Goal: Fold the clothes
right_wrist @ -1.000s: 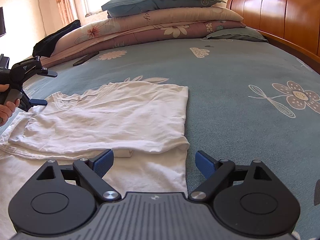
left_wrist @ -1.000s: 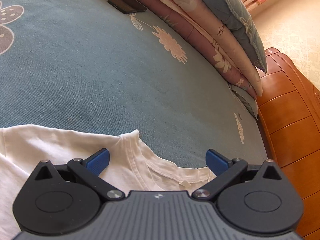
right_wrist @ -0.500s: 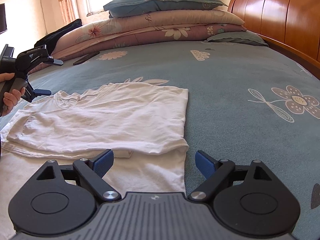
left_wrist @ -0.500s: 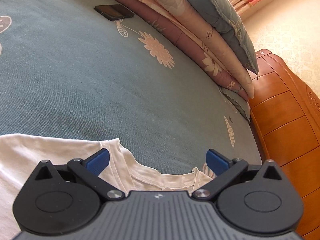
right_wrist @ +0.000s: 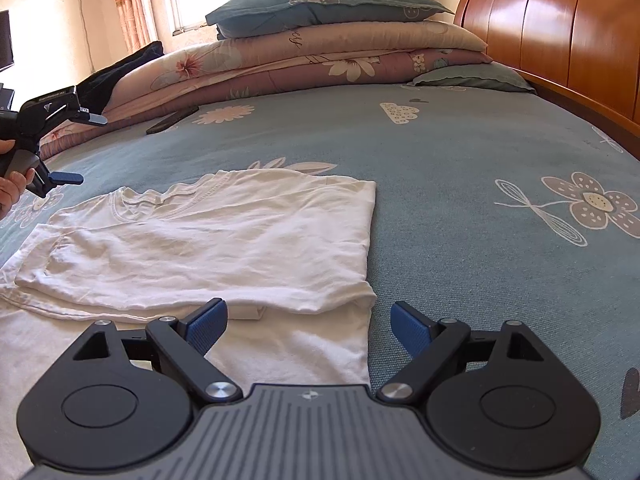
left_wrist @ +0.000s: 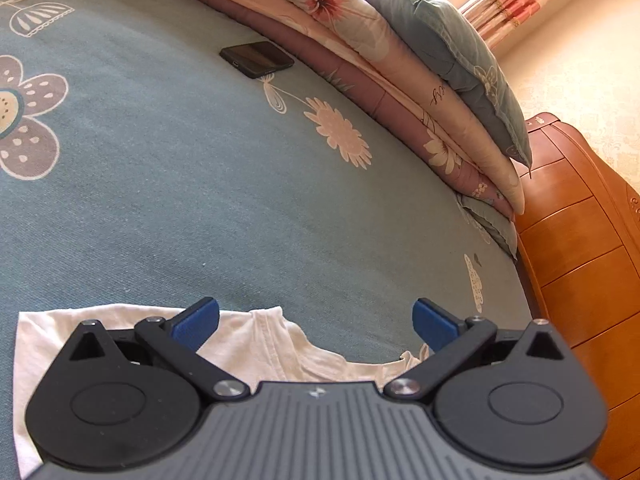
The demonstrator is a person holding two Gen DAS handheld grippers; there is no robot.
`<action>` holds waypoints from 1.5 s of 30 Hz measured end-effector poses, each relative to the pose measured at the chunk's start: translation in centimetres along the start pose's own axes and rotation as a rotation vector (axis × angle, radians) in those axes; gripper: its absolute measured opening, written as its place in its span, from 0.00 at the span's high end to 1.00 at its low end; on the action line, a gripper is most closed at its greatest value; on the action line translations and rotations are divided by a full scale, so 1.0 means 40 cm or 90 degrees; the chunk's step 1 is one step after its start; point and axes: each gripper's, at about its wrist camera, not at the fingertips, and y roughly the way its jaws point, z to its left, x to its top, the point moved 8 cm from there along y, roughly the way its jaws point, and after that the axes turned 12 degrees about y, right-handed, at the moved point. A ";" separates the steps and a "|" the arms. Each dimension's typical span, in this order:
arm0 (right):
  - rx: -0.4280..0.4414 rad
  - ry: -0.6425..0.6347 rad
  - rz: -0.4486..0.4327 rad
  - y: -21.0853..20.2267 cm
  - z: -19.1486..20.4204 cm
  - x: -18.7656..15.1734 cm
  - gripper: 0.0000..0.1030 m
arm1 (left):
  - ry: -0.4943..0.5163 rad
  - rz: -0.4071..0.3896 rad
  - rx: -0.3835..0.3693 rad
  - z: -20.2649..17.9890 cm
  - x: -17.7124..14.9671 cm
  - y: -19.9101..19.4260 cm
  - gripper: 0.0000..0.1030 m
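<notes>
A white T-shirt [right_wrist: 224,240] lies partly folded on the blue floral bedspread [right_wrist: 460,184], its sides turned in and its neck toward the far left. My right gripper [right_wrist: 308,320] is open and empty, just above the shirt's near right hem. My left gripper [left_wrist: 316,320] is open and empty, hovering over the shirt's collar [left_wrist: 280,340]. It also shows in the right wrist view [right_wrist: 80,148], held in a hand above the bed left of the collar.
A black phone [left_wrist: 256,58] lies on the bedspread near a stack of folded quilts and a pillow [right_wrist: 320,40]. A wooden headboard [right_wrist: 560,40] runs along the right. A dark garment [right_wrist: 120,72] lies on the quilts at the left.
My left gripper has lifted and drawn back from the collar, staying open. My right gripper has barely moved. The shirt lies still.
</notes>
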 end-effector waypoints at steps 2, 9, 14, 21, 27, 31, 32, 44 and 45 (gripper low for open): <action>-0.001 -0.001 0.000 0.000 0.001 -0.001 0.11 | -0.010 0.016 0.014 0.031 -0.021 0.009 0.01; -0.008 -0.001 0.007 0.011 -0.002 -0.006 0.11 | -0.043 -0.030 0.059 0.105 -0.023 0.042 0.01; -0.008 -0.002 0.007 0.013 -0.002 -0.006 0.11 | -0.069 -0.053 0.055 0.120 0.001 -0.006 0.01; -0.009 -0.007 0.009 0.014 0.003 -0.010 0.11 | -0.041 0.008 0.077 0.128 -0.040 -0.004 0.01; -0.015 -0.008 0.013 0.020 0.001 -0.012 0.11 | -0.054 -0.035 0.142 0.159 -0.013 -0.012 0.01; -0.012 0.003 0.007 0.016 -0.005 -0.004 0.11 | 0.003 -0.039 0.167 0.117 -0.008 -0.068 0.01; -0.010 0.005 0.006 0.014 -0.004 -0.003 0.11 | 0.016 -0.037 0.169 0.103 -0.007 -0.087 0.01; 0.009 -0.018 -0.025 -0.047 0.035 0.004 0.06 | 0.072 0.018 0.073 -0.033 -0.135 -0.295 0.01; 0.007 -0.019 -0.026 -0.050 0.035 0.003 0.06 | 0.059 0.026 0.072 -0.019 -0.164 -0.282 0.01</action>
